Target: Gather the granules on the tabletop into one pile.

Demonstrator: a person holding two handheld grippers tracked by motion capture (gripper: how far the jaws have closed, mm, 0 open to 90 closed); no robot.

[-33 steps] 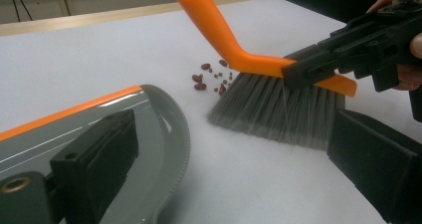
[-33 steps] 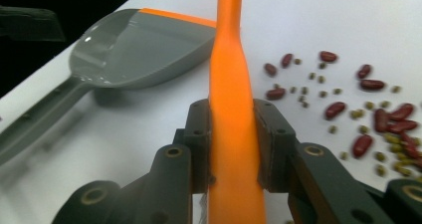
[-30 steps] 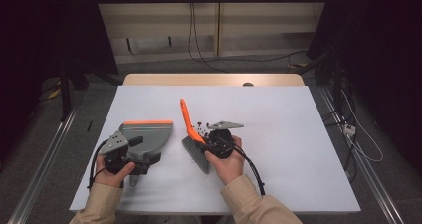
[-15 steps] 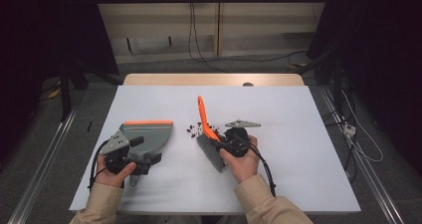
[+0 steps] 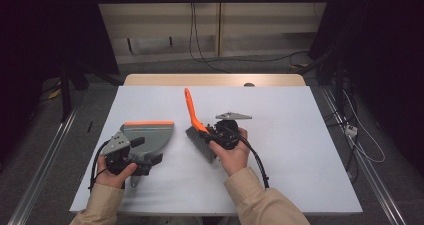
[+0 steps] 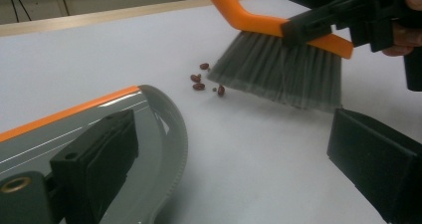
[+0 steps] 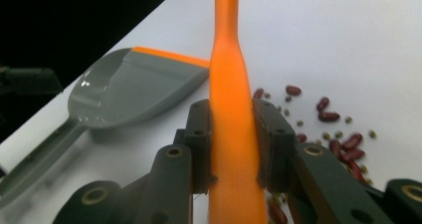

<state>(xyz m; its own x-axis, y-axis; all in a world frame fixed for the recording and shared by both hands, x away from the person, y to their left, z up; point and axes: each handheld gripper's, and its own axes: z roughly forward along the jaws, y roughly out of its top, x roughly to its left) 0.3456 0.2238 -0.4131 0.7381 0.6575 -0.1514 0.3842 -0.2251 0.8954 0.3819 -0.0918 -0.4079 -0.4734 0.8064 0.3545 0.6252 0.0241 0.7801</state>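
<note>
Right tongs (image 7: 234, 149) tight on brush (image 7: 230, 84); left tongs (image 5: 142, 155) gripping dustpan (image 5: 150, 135).

1. The high view is evenly lit from above; the white table (image 5: 300, 150) is bright, while both sides of the room fall into near-black.
2. Shadows on the table are soft and short.
3. In the left gripper view, the near black jaws are blurred.
4. In the right gripper view, the orange brush handle (image 7: 230, 114) is overexposed and soft; a glare spot sits on the grey dustpan (image 7: 124, 94).
</note>
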